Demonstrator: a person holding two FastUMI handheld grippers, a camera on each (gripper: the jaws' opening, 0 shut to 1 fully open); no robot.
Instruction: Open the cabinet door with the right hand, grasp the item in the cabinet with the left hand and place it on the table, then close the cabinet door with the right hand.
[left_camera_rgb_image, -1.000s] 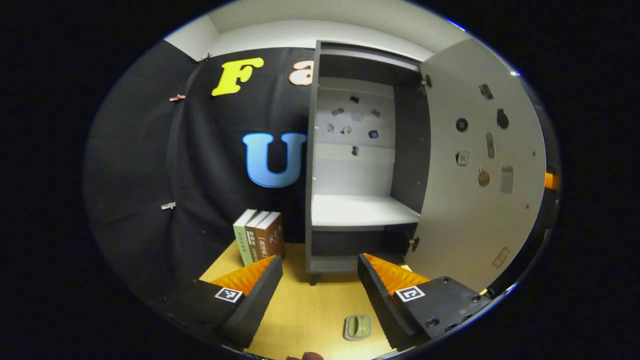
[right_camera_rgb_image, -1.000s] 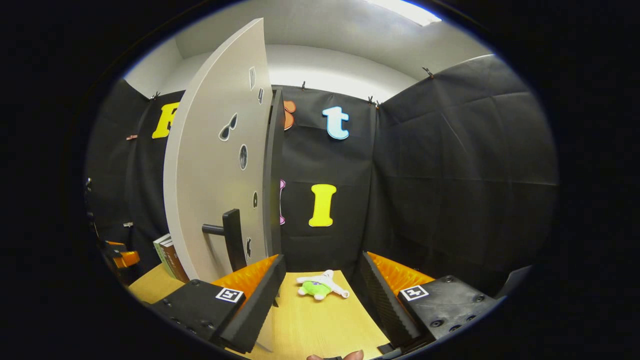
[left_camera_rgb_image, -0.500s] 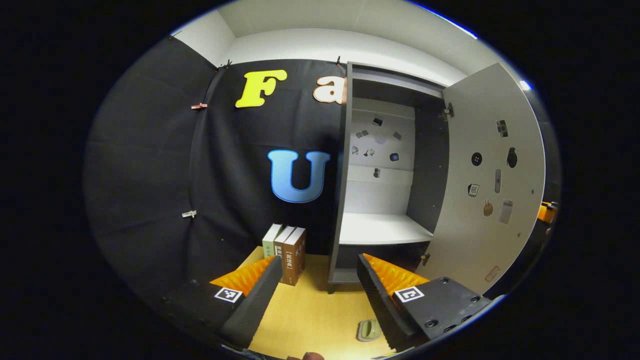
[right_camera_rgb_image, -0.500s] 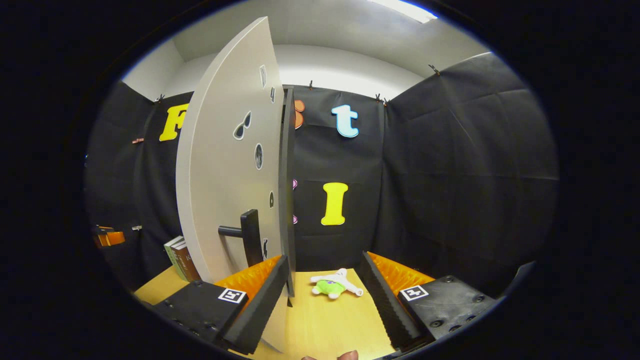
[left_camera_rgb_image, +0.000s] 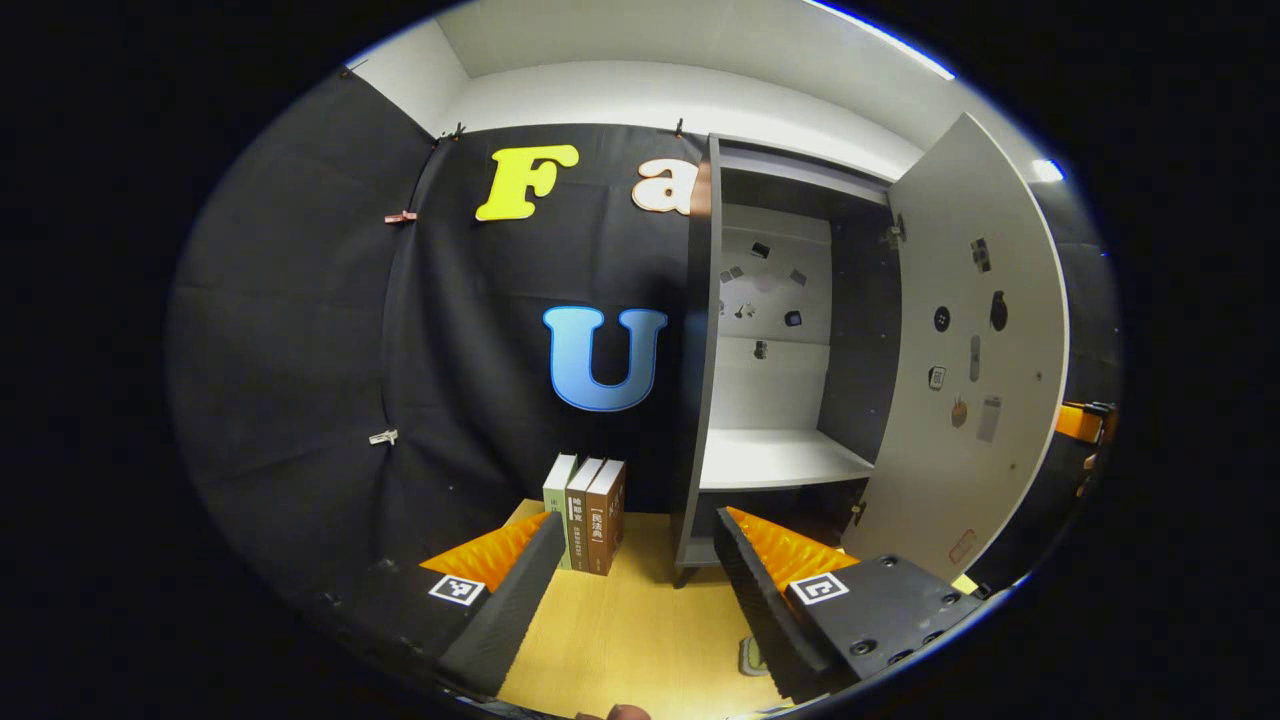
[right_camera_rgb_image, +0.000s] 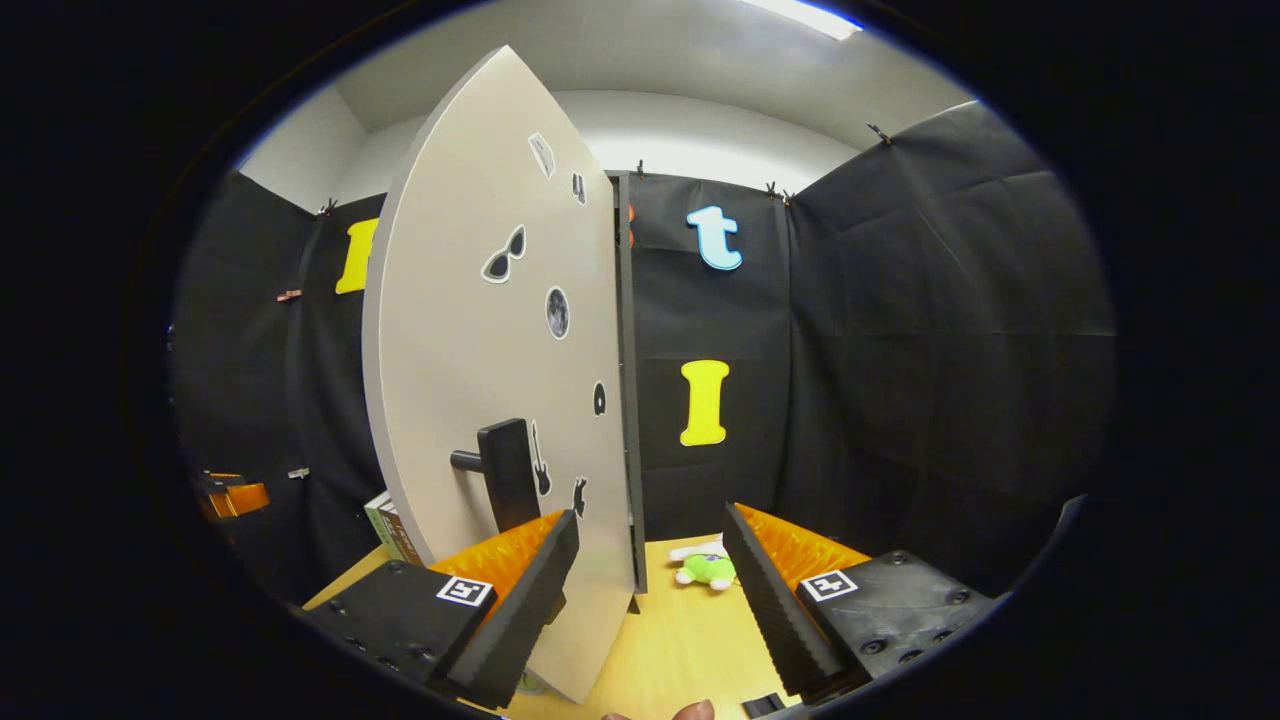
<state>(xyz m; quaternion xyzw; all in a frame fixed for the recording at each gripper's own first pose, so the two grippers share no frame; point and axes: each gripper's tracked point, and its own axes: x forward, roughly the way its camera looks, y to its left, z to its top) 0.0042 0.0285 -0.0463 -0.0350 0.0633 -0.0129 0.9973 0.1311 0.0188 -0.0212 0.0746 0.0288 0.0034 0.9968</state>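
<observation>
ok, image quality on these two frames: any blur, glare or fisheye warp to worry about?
Left gripper view: sharp; the cabinet is dark inside apart from its lit shelf, and the open cabinet door bows with the fisheye. Right gripper view: the door's outer face curves strongly, a ceiling light glares at the top edge, and the plush toy stays crisp.

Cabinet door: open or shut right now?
Open. The cabinet door stands swung out on its hinges, exposing the bare shelf inside.
</observation>
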